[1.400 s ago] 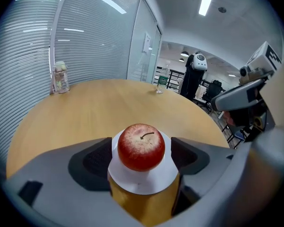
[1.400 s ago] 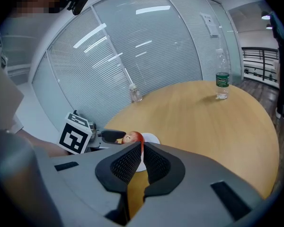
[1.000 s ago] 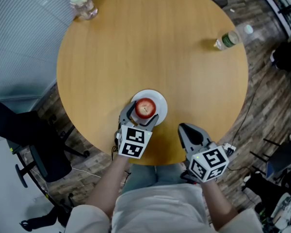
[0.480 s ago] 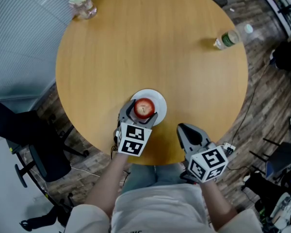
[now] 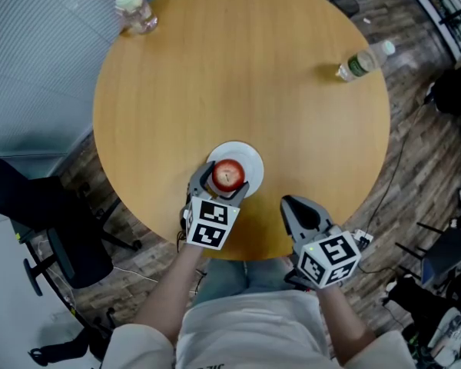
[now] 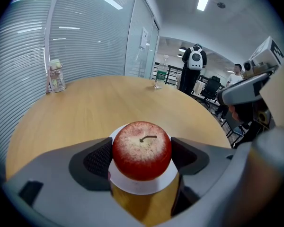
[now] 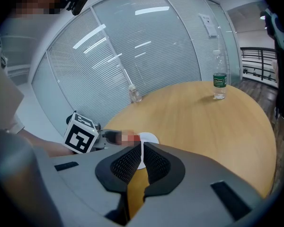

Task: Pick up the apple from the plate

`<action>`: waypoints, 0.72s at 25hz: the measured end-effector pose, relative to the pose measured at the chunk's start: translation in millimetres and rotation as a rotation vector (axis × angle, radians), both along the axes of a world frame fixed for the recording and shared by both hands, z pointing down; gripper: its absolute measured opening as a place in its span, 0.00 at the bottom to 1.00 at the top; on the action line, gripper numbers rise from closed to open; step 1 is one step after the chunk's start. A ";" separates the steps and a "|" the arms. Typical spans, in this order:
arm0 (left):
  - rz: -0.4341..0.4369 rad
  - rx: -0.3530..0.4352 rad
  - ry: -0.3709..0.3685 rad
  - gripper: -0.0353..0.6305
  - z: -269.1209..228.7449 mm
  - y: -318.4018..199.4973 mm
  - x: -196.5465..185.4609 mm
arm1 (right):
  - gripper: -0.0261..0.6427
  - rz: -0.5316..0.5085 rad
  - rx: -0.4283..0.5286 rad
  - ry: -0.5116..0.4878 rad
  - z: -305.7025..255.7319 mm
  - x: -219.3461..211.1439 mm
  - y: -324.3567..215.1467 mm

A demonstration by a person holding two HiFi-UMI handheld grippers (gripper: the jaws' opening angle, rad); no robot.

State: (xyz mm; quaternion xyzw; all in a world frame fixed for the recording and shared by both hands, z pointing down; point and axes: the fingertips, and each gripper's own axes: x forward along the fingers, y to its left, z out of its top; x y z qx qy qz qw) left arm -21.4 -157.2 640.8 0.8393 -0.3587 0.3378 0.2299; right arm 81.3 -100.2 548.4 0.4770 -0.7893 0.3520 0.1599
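Red, with a pale speckled crown and a short curved stem, the apple (image 6: 142, 150) sits between the pads of the left gripper (image 5: 223, 184), which press against it on both sides. A white plate (image 5: 251, 160) lies directly under it. The angle is poor, so the fruit may be resting on the plate or hanging just above it. The plate lies near the closest edge of a round wooden table (image 5: 238, 68).

The right gripper (image 5: 302, 212) hovers over the table's near rim, just right of the plate and apart from it. In the right gripper view its ridged pads are drawn together with only a thin slit between them, and nothing is held there.

Far across the table, a clear water bottle (image 5: 360, 62) with a green label stands near the right edge. A small clear lidded bottle (image 5: 133, 8) stands at the far left edge. A black chair (image 5: 46, 214) stands on the floor to the left of the table.
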 end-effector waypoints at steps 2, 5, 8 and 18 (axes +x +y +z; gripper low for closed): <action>0.000 0.004 -0.007 0.64 -4.4 2.9 -1.9 | 0.09 0.000 0.010 0.000 -2.4 -0.4 1.3; -0.004 0.014 -0.009 0.64 -11.9 8.1 -4.9 | 0.09 -0.007 0.026 0.000 -8.6 -2.4 3.9; -0.011 0.029 -0.005 0.63 -21.4 13.2 -6.0 | 0.09 -0.018 0.042 0.001 -15.9 -2.8 6.5; -0.031 0.087 0.007 0.64 -60.6 39.0 -16.3 | 0.09 -0.054 0.101 0.019 -37.9 -2.9 24.9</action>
